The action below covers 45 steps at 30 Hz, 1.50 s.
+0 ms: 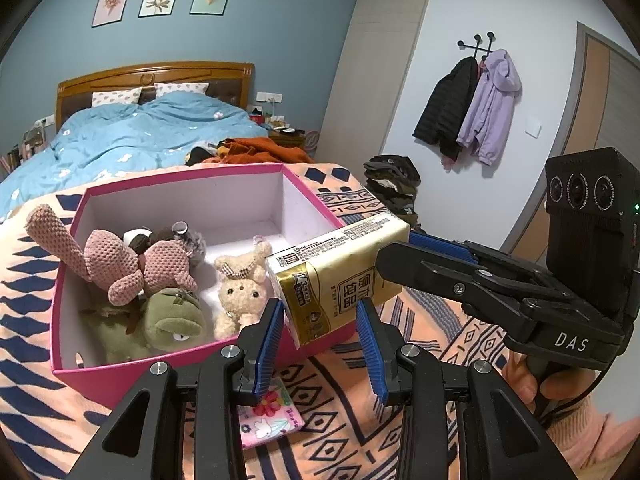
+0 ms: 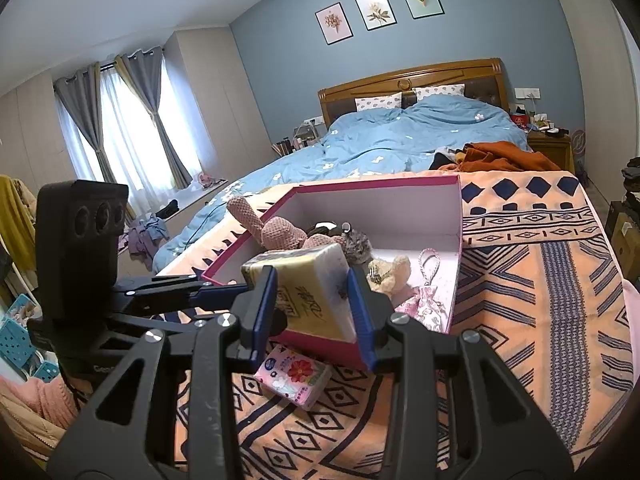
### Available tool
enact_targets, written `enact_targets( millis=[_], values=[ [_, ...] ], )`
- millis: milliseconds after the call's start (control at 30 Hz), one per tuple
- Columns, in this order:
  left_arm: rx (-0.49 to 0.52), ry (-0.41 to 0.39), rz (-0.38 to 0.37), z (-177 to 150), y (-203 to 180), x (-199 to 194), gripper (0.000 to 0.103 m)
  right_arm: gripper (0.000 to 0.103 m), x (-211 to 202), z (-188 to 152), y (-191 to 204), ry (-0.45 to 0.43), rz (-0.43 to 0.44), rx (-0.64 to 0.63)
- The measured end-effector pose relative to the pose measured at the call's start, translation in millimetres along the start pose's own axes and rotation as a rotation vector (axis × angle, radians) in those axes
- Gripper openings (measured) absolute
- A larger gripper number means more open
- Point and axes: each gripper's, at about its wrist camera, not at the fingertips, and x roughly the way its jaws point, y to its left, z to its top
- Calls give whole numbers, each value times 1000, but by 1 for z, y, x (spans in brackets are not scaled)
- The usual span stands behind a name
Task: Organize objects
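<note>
Yellow-wrapped tissue pack (image 1: pixel 340 276) is pinched between the blue pads of the right gripper (image 2: pixel 312 312) and held over the near corner of the pink box (image 1: pixel 100 384) (plush toys (image 1: pixel 160 280) lie inside). The left gripper (image 1: pixel 320 344) is seen with jaws apart and nothing between them. A flowered tissue packet (image 2: pixel 294 378) lies on the patterned blanket (image 2: pixel 540 280), just beside the box.

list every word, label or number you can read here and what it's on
"DAS": white letters on the black right gripper body.
"3": small numeral on the yellow plastic-wrapped tissue pack.
Large Chinese characters on that pack's front: upside down, not legible to me.
Fine print on its top: too small.
Pink floral tissue packet: print blurred.
</note>
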Motion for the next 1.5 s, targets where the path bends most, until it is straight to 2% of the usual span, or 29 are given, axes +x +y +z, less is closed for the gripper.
enact_targets(
  millis=[567, 1500],
  values=[
    [2, -7, 14, 7, 3, 3, 37, 40, 5, 8, -4, -9, 1, 10],
    [-25, 33, 26, 19, 15, 27, 37, 40, 24, 12, -19, 12, -10, 35]
  ],
)
